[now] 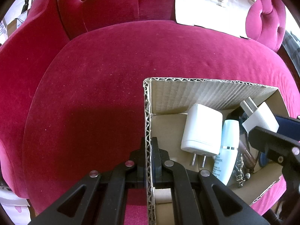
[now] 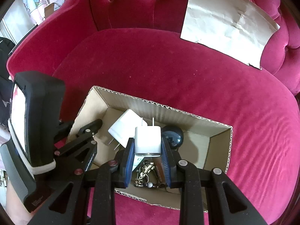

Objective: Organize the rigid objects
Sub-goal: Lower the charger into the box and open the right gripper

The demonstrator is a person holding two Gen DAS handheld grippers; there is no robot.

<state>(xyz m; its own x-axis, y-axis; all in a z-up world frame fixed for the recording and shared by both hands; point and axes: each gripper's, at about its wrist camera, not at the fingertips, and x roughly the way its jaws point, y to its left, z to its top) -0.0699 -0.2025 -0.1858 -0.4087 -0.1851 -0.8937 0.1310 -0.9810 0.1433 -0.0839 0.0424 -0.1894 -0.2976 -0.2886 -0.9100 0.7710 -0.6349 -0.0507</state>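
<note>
A cardboard box (image 1: 168,91) sits on a pink velvet sofa seat; it also shows in the right wrist view (image 2: 219,142). My left gripper (image 1: 149,150) is shut on the box's left wall. My right gripper (image 2: 148,148) is shut on a small white charger (image 2: 148,140) and holds it over the box; the same charger shows in the left wrist view (image 1: 260,120). Inside the box lie a larger white charger (image 1: 201,129), a pale blue tube (image 1: 226,150), a dark round object (image 2: 172,136) and a metal keychain (image 2: 145,172).
A creased white paper sheet (image 2: 226,18) leans against the sofa back at the right. The sofa's tufted back and arm (image 2: 121,5) curve behind the seat. My left hand-held unit (image 2: 35,123) stands at the box's left side.
</note>
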